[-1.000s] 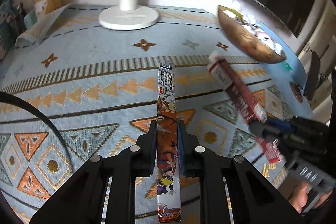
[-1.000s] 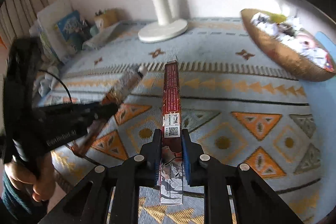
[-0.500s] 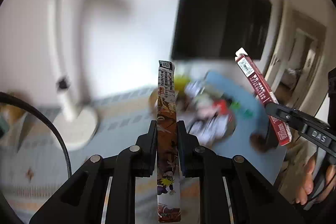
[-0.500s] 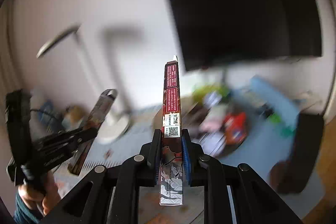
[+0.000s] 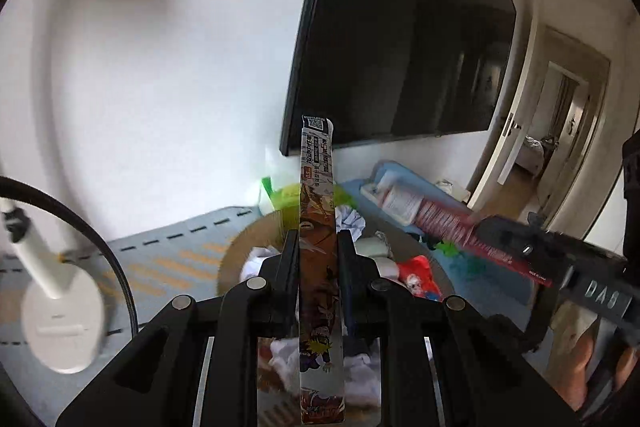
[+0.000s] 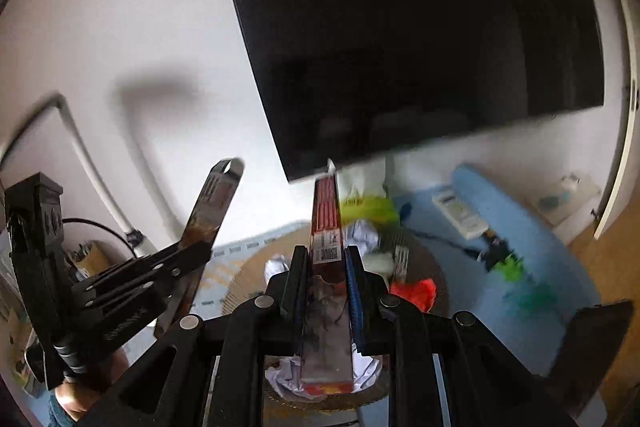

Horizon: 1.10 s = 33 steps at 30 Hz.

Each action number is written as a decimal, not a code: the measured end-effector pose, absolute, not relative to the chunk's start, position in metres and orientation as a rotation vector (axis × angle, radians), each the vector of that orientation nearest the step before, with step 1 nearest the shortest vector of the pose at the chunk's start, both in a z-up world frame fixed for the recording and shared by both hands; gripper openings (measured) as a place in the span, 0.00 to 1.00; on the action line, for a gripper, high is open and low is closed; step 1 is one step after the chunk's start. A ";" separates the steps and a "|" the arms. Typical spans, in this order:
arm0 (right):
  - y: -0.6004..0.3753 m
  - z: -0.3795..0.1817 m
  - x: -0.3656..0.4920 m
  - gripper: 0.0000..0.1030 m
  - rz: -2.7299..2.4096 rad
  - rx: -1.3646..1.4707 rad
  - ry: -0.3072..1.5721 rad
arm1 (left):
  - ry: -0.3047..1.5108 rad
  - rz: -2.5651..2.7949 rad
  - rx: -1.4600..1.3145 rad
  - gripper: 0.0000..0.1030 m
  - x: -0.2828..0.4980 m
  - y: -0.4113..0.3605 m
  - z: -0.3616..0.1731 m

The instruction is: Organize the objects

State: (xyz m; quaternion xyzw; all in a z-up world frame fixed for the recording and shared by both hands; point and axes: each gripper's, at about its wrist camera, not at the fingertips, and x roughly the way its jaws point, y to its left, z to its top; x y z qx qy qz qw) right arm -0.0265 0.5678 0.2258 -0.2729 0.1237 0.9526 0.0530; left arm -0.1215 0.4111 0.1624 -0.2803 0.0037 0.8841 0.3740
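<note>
My left gripper (image 5: 319, 247) is shut on a long flat cartoon-printed card pack (image 5: 318, 195), held edge-up in the air above a round woven basket (image 5: 244, 247) full of packets and toys. My right gripper (image 6: 327, 263) is shut on a long red box (image 6: 327, 215), also raised over the same basket (image 6: 240, 287). The red box also shows at right in the left wrist view (image 5: 452, 231). The left gripper and its pack (image 6: 214, 203) show at left in the right wrist view.
A black TV (image 5: 404, 39) hangs on the white wall ahead. A white lamp base (image 5: 60, 323) stands at left on the patterned blue cloth (image 5: 168, 255). A blue mat (image 6: 520, 247) with a remote and small toys lies right of the basket. A doorway (image 5: 560, 131) is at far right.
Both grippers have lifted their items off the patterned cloth, swung right toward the basket and come lower over it. Both stay shut on their items.
</note>
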 end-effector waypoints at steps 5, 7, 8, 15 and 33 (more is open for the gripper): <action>0.574 0.176 -0.076 0.22 2.862 -1.117 0.387 | 0.017 2.184 -0.950 0.60 -0.153 0.436 0.116; 0.583 0.154 -0.087 0.23 2.788 -1.262 0.455 | 0.009 2.160 -1.004 0.60 -0.154 0.433 0.104; 0.592 0.145 -0.088 0.23 2.760 -1.322 0.501 | 0.003 2.157 -1.016 0.60 -0.151 0.427 0.101; 0.611 0.149 -0.054 0.23 2.781 -1.193 0.721 | -0.101 2.171 -0.989 0.60 -0.130 0.385 0.115; 0.428 0.162 0.047 0.63 3.092 -1.296 0.473 | 0.012 2.468 -0.893 0.60 0.018 0.170 0.149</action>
